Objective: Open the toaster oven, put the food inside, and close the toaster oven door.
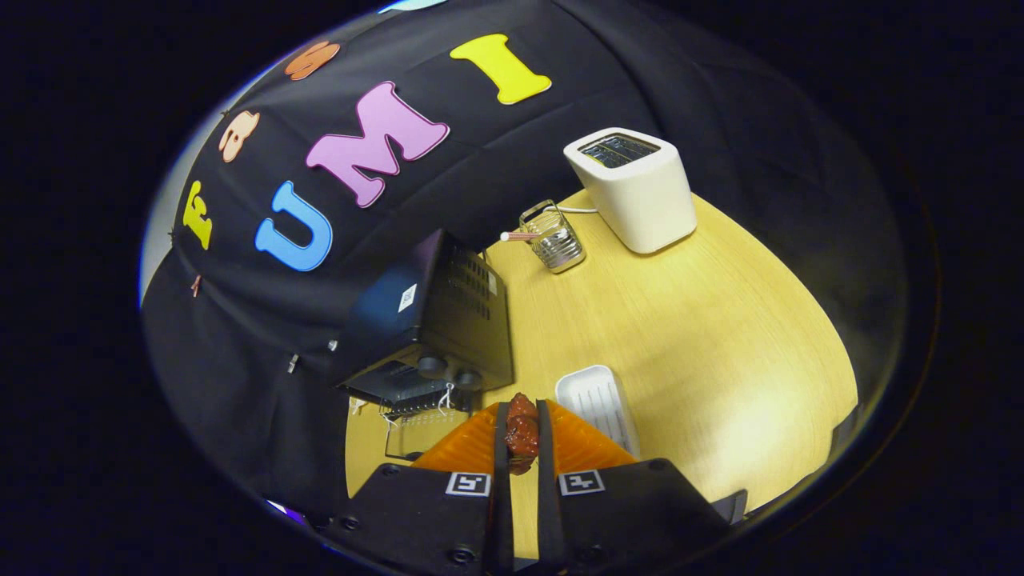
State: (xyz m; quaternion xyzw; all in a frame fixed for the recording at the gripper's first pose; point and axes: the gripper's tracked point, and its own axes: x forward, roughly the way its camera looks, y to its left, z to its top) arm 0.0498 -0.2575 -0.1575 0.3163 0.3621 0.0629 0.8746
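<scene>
Gripper view: food held, oven door down

Gripper view shows the tongs (522,436) nearly closed, both fingers pressing a dark red-brown chunk of food (522,432). Left of centre, just ahead and left of the fingers, the black metal toaster oven (448,320) sits on the pale wooden worktop (688,336), its glass door (416,432) dropped open. No writing is legible.

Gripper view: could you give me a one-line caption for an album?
Fingers shut on a reddish food piece, facing the open toaster oven beside a white tray.
</scene>
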